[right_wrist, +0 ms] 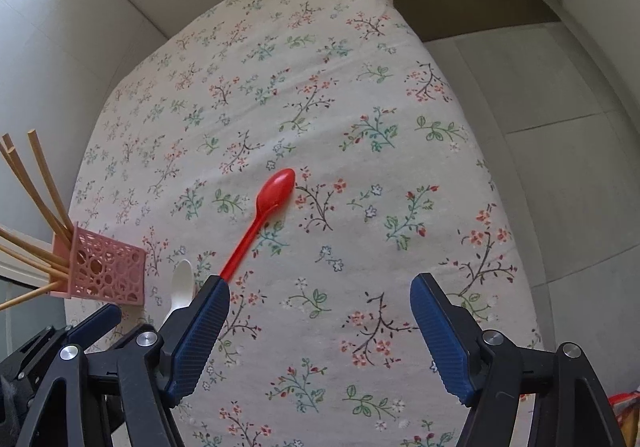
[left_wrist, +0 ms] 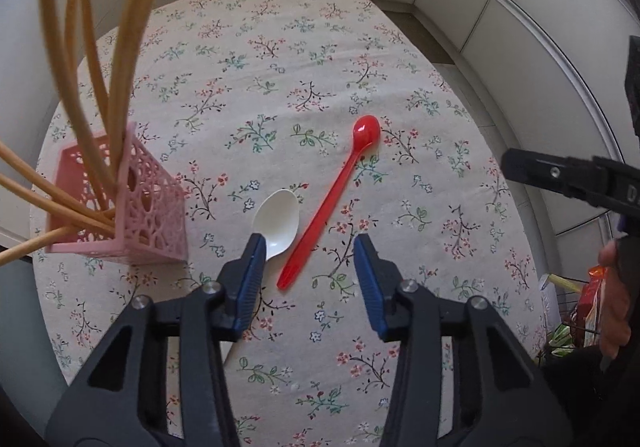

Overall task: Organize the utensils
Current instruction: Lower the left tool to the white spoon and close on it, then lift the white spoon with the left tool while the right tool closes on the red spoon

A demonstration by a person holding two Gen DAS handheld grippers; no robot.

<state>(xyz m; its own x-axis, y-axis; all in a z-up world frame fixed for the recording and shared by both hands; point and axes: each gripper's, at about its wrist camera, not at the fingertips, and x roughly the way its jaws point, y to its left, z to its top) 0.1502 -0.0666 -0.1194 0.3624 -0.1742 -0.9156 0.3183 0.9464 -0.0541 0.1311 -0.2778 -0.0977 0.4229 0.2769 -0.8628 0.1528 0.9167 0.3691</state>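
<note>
Left-wrist view: the left gripper (left_wrist: 310, 251) hovers over a table covered by a floral tablecloth (left_wrist: 280, 59), its blue ribbed fingers (left_wrist: 252, 271) spread wide and pinching nothing. A white plastic spoon (left_wrist: 278, 221) lies bowl-up on the cloth; its handle end passes under the left finger and is hidden. Just beside it, a red plastic spoon (left_wrist: 332, 197) lies diagonally, bowl toward the far right, handle tip between the two fingers as seen from above; whether either spoon touches the gripper cannot be told. At the left edge of the table stands a pink perforated utensil holder (left_wrist: 136, 207), which contains several wooden chopsticks (left_wrist: 108, 87) fanning upward and outward. At right, the right gripper (left_wrist: 568, 177) enters the frame; white lettering on its black body is only partly visible and unreadable. A hand (left_wrist: 616, 299) shows below it.

Right-wrist view: the right gripper (right_wrist: 320, 327) also has its jaws set wide apart, holding nothing. The red plastic spoon (right_wrist: 262, 215) lies ahead, its handle end disappearing behind the left finger. The white plastic spoon (right_wrist: 181, 287) lies between that finger and the pink perforated utensil holder (right_wrist: 108, 267) with its wooden chopsticks (right_wrist: 36, 183). The left gripper (right_wrist: 94, 321) is partly visible at lower left. The floral tablecloth (right_wrist: 360, 127) carries no legible writing.
</note>
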